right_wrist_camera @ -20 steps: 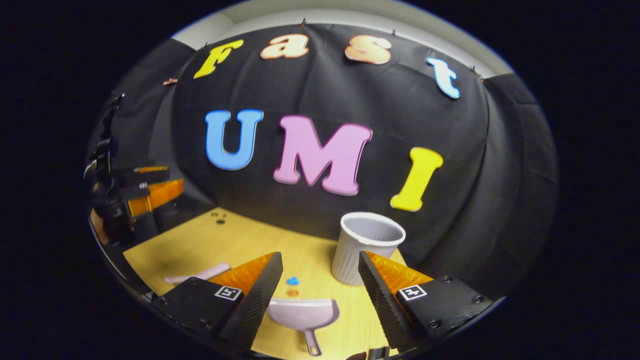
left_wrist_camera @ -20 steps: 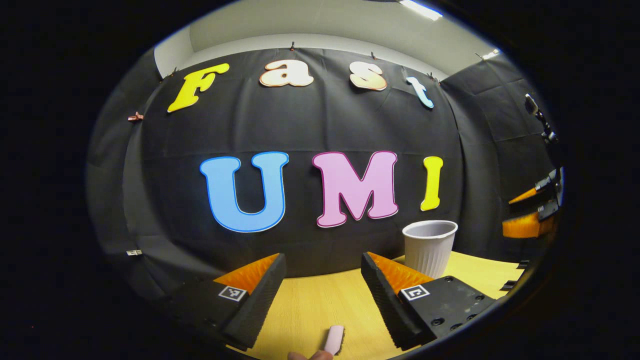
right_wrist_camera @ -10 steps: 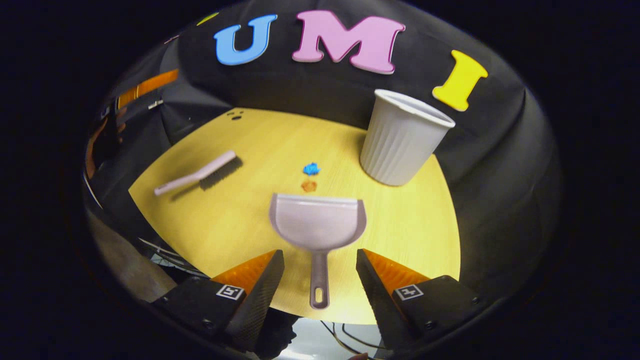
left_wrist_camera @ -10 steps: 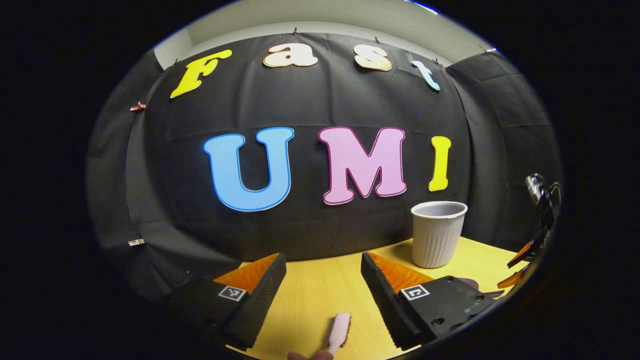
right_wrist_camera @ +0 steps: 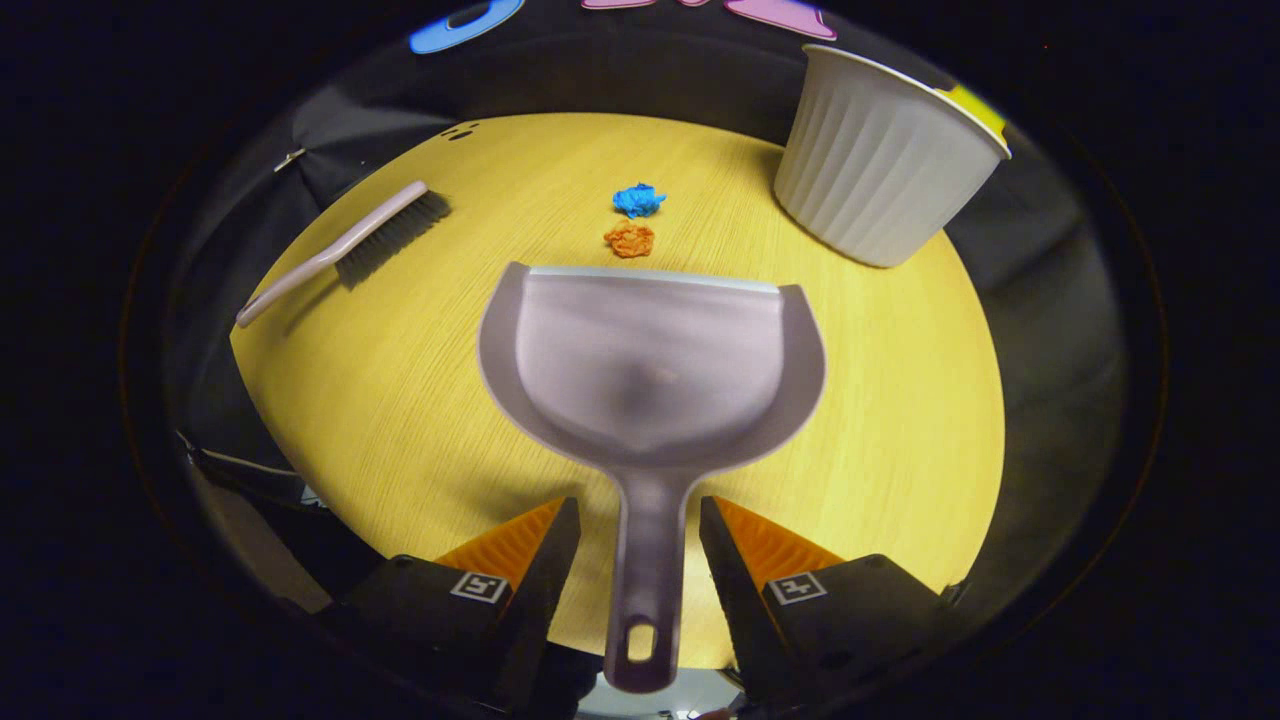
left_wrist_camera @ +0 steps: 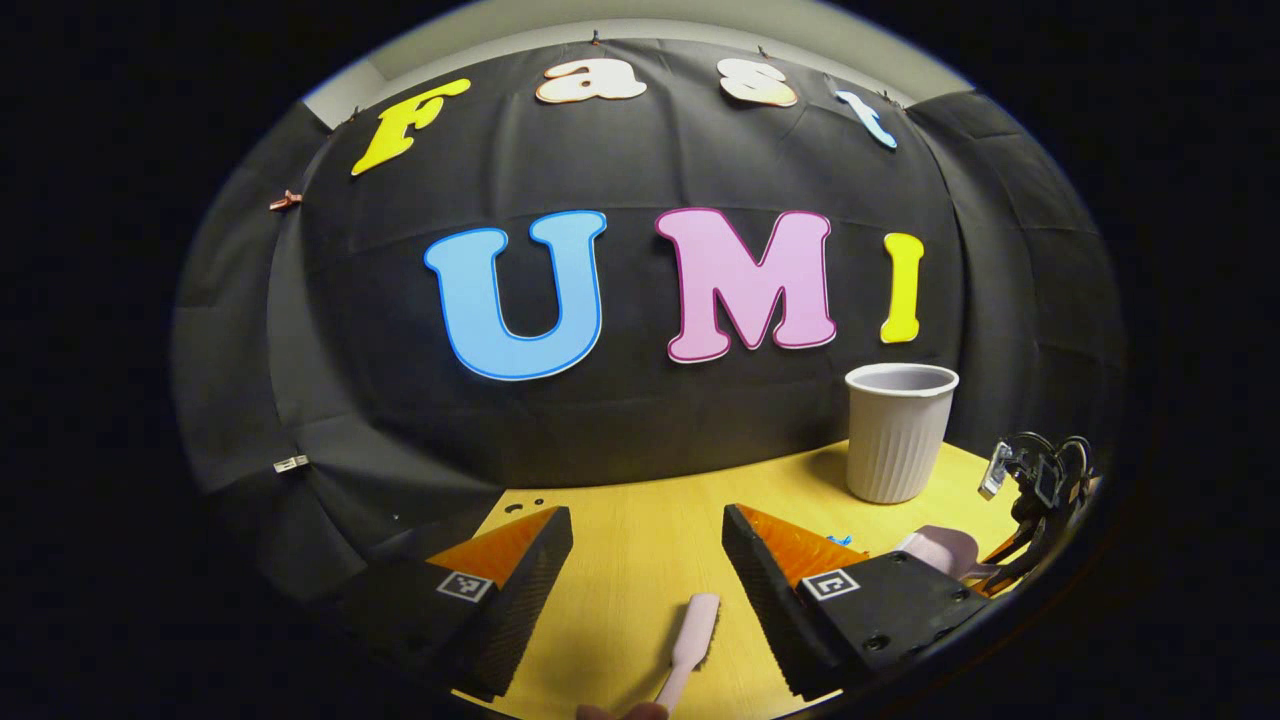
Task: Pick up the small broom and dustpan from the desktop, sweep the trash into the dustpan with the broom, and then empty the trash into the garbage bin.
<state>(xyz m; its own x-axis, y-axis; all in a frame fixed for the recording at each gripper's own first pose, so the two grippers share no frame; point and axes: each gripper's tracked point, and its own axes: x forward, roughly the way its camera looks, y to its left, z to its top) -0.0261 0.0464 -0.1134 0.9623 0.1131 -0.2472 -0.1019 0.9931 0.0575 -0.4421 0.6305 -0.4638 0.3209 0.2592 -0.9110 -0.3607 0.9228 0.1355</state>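
We see the garbage bin, a ribbed white cup-shaped tub, standing at about 1 o'clock on the yellow desktop in the right gripper view; its inside cannot be seen. The dustpan lies at the centre with its pan bare, mouth toward 12 o'clock. Just beyond its lip sit an orange scrap and a blue scrap. The broom lies at 10 o'clock, apart from the pan.

Our right gripper has its jaws wide, one on each side of the dustpan's handle, with a gap on both sides. It looks steeply down at the desktop.

Our left gripper also stands wide open, pointing nearly level over the desk, with the broom's end low between its fingers, untouched.
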